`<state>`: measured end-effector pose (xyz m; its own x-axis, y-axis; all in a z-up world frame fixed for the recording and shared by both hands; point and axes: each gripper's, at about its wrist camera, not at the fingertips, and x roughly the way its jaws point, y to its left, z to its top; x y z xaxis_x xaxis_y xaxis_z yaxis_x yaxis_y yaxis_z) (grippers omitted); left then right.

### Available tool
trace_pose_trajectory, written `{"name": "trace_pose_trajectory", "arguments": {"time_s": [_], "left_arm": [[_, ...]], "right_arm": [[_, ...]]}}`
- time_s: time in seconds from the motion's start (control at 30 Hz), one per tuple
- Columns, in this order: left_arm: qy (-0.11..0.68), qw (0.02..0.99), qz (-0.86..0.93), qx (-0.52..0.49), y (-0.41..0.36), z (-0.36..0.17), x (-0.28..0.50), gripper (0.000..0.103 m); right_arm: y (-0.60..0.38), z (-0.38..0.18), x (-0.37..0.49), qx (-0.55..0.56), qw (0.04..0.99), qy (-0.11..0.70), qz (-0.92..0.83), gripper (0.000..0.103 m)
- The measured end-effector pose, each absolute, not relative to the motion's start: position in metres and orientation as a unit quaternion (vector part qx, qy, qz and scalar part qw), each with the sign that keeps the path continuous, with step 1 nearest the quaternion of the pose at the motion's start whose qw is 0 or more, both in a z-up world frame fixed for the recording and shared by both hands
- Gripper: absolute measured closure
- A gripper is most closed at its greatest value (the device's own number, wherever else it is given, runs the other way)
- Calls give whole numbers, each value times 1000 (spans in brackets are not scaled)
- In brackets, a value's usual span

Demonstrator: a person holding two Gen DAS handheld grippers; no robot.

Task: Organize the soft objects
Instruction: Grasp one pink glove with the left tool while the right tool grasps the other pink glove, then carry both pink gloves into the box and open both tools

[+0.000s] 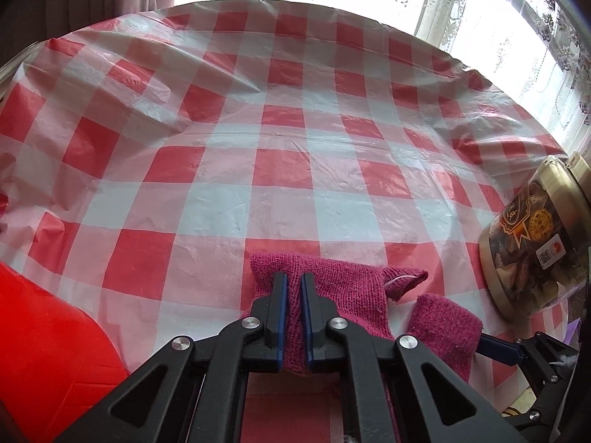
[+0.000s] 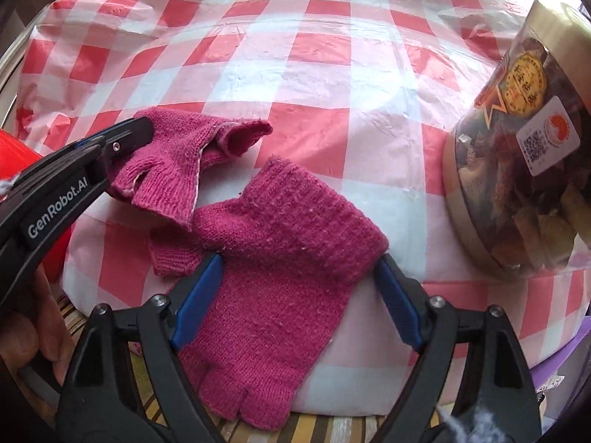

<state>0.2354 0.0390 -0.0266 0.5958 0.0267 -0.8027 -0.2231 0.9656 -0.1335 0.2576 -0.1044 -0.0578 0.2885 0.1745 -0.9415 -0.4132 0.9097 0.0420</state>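
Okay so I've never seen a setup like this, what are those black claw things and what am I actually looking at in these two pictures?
There is no robot here. A person holds a two-finger clamp tool in each hand, and each tool carries a wide-angle camera looking along its fingers. One picture comes from each tool.

The left-hand camera shows the left gripper pinched shut on a magenta knitted fingerless glove. From the right-hand camera, the same tool comes in at the left side of the picture.

The right-hand camera shows the right gripper standing open around a second magenta fingerless glove, without squeezing it. This glove hangs partly over the table edge.

Both gloves lie on a red and white checked plastic tablecloth. A clear jar with a gold rim, holding dried food, stands at the right.
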Motion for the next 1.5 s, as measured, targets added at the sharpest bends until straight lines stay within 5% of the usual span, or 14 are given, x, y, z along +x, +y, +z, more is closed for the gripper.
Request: {"name": "trace_pose_trajectory", "arguments": {"time_s": [0.1, 0.33, 0.47, 1.1, 1.5], "left_arm": [[440, 887, 68, -123, 44, -27, 234, 96], [434, 889, 66, -128, 44, -26, 232, 96], [427, 892, 70, -130, 44, -23, 230, 96], [349, 925, 64, -133, 18, 45, 190, 96], [317, 940, -21, -120, -62, 94, 143, 96]], "right_arm": [[-102, -58, 257, -112, 799, 561, 184, 20], [-90, -53, 250, -120, 803, 544, 213, 59], [-93, -51, 247, -117, 802, 542, 222, 70], [-145, 6, 204, -85, 829, 500, 237, 72], [-260, 66, 153, -22, 863, 459, 209, 72]]}}
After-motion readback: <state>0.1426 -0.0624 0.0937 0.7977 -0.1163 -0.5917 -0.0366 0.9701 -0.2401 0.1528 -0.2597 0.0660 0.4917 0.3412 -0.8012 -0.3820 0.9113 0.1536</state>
